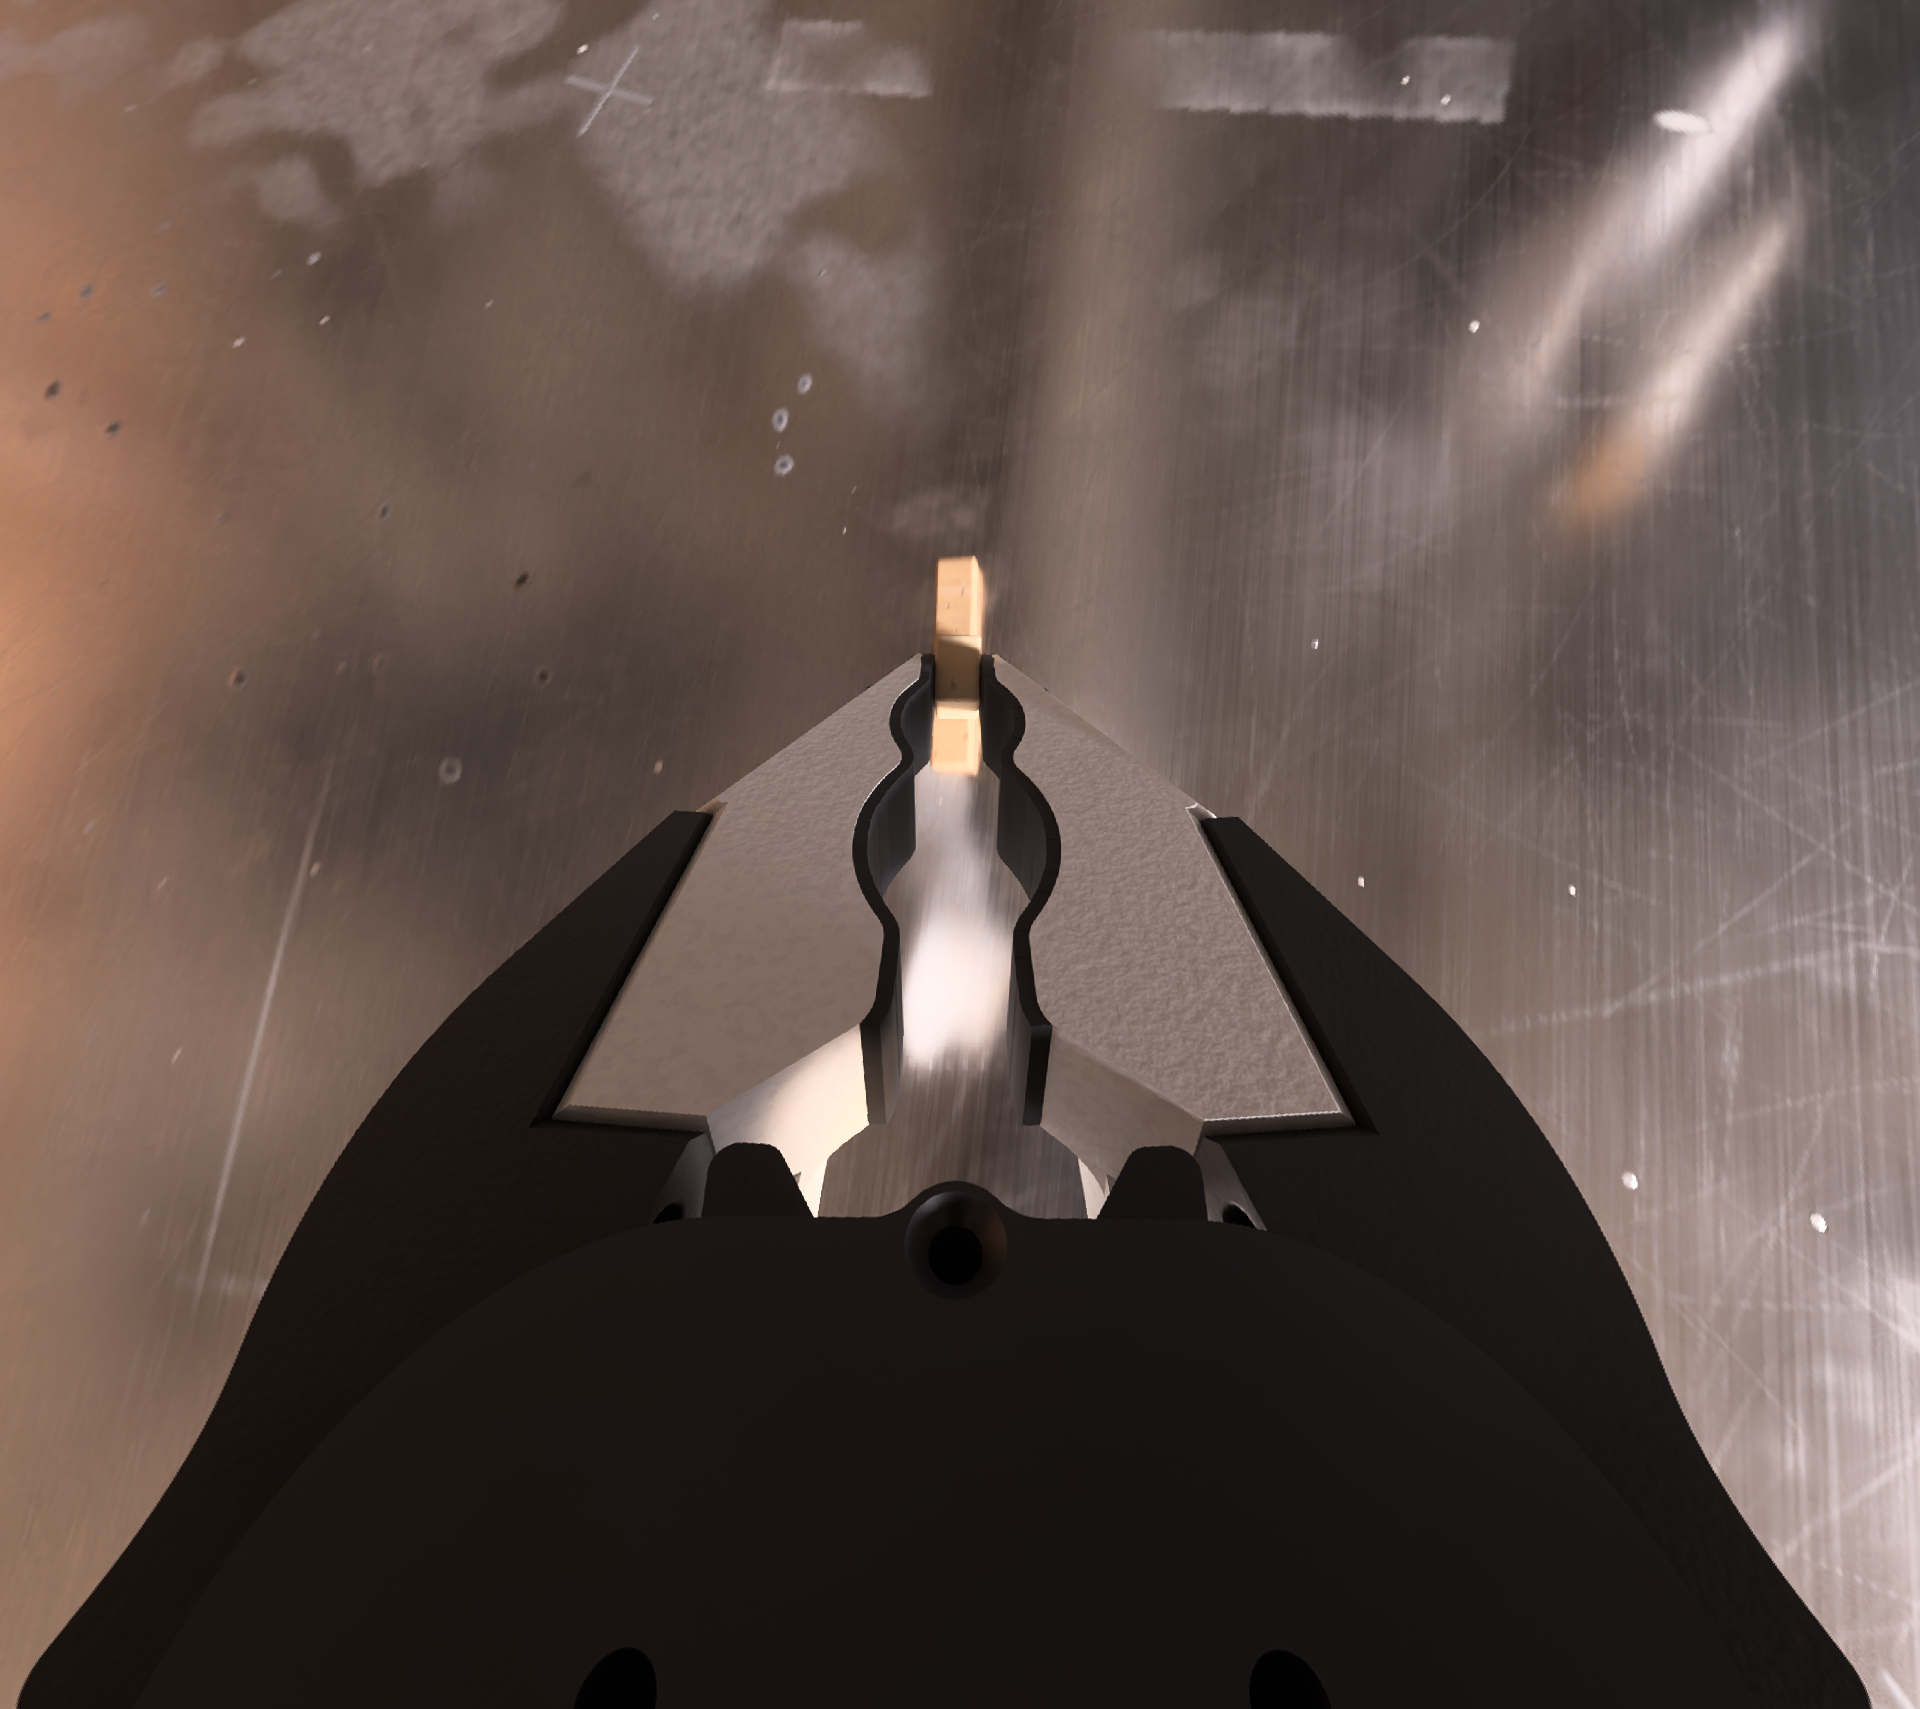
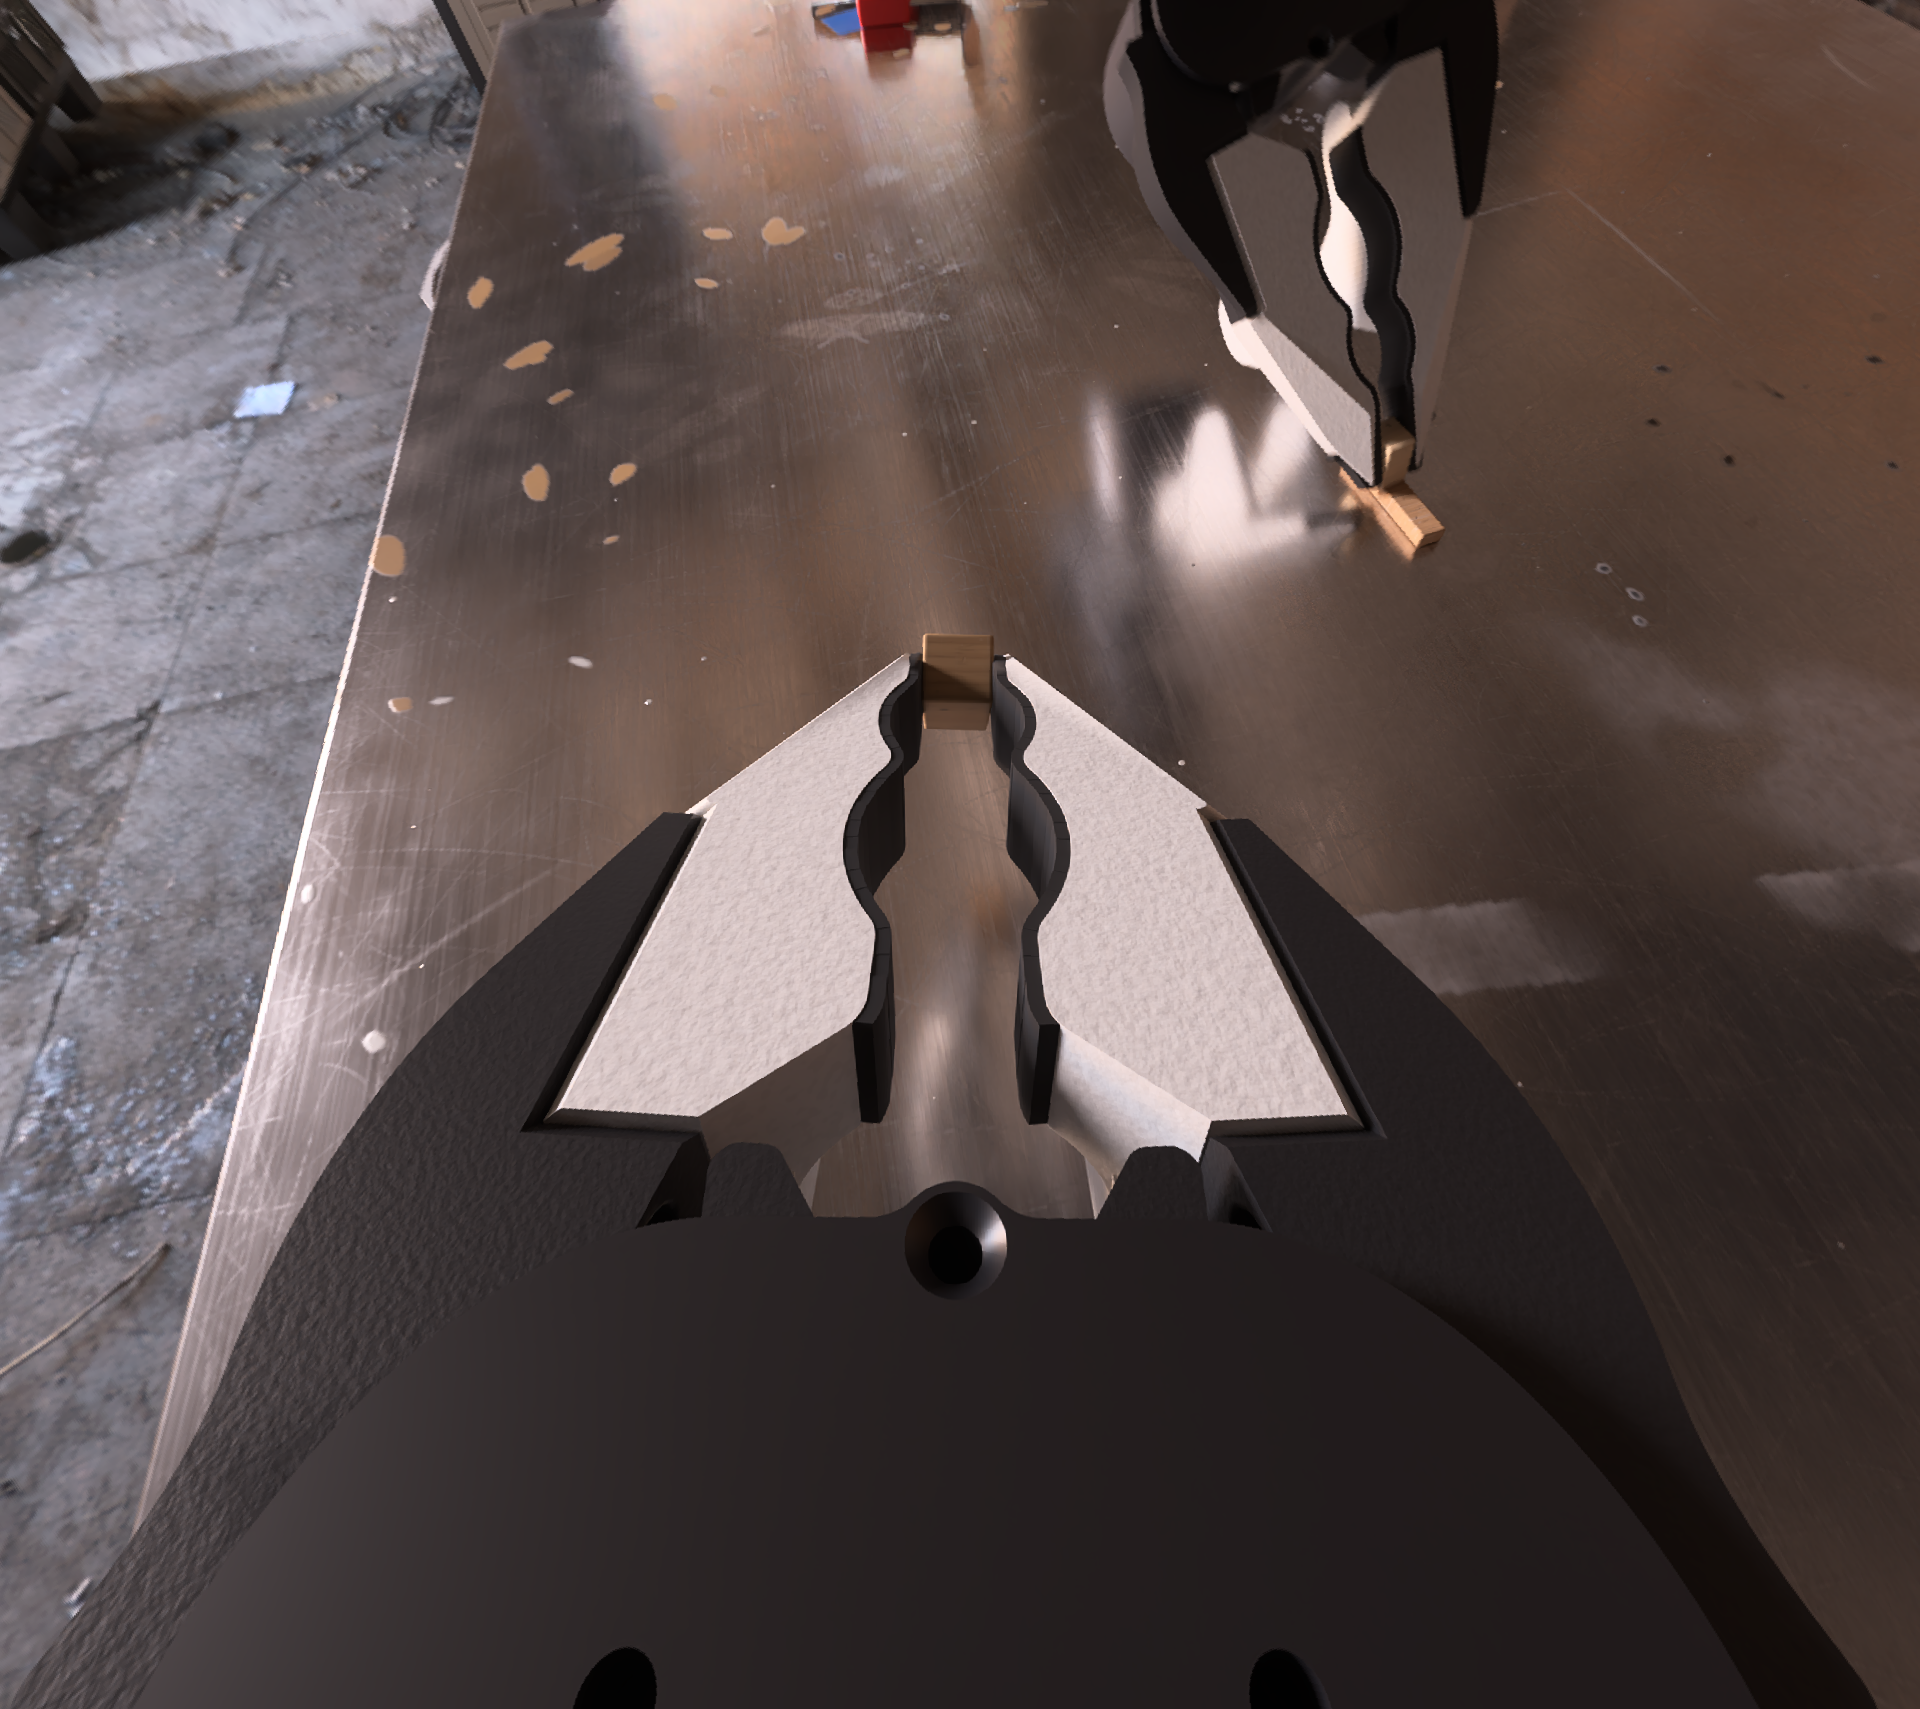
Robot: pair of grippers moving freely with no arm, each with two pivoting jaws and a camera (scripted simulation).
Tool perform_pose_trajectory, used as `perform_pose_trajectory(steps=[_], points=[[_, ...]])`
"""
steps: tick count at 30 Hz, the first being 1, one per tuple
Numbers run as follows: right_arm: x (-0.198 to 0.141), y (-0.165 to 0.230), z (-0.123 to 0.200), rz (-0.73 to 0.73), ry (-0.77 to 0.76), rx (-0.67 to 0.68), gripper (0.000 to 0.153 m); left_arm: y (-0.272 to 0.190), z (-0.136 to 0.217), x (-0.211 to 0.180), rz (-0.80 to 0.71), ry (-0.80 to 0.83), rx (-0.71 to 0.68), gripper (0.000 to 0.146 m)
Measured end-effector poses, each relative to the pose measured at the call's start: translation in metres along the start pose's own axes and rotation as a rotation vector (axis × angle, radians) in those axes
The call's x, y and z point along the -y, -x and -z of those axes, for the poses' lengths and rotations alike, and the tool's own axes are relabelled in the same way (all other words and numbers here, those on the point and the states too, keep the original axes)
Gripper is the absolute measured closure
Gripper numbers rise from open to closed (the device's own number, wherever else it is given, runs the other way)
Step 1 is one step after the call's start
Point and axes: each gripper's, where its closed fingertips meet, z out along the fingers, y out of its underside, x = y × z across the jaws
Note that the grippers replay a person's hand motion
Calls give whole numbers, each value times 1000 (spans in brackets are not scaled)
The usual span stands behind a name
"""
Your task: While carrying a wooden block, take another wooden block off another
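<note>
On a scratched metal table (image 2: 727, 309), the left gripper (image 2: 1394, 438) clamps the top wooden block (image 2: 1395, 454) over a base block (image 2: 1403, 516) whose long axis runs away from the camera; nearer, the right gripper (image 2: 958, 683) pinches a carried block (image 2: 956, 667), end-on, above the table

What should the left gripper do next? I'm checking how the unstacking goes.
Probably lift straight up, gently. The left gripper looks closed on the upper wooden block, which still sits on the lower block, while the right gripper carries its own block.
</note>
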Motion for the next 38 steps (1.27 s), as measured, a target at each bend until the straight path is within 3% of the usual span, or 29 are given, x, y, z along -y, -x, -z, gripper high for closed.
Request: perform_pose_trajectory(steps=[7,15,19,22,29,38], points=[[2,6,-32,37,39,-27,141,7,66,-25,148,-99,188,139],[30,3,-82,102,22,-69,141,-8,112,-28,236,-341,228,139],[29,-6,-108,137,97,-114,141,-10,104,-53,154,-143,241,139],[25,-3,-122,168,133,-104,141,-19,104,-68,89,-18,169,139],[20,0,-128,128,138,-69,141,-32,93,-73,26,22,-17,139],[13,-9,-130,50,183,-82,141,-43,83,-77,-171,80,-131,139]])
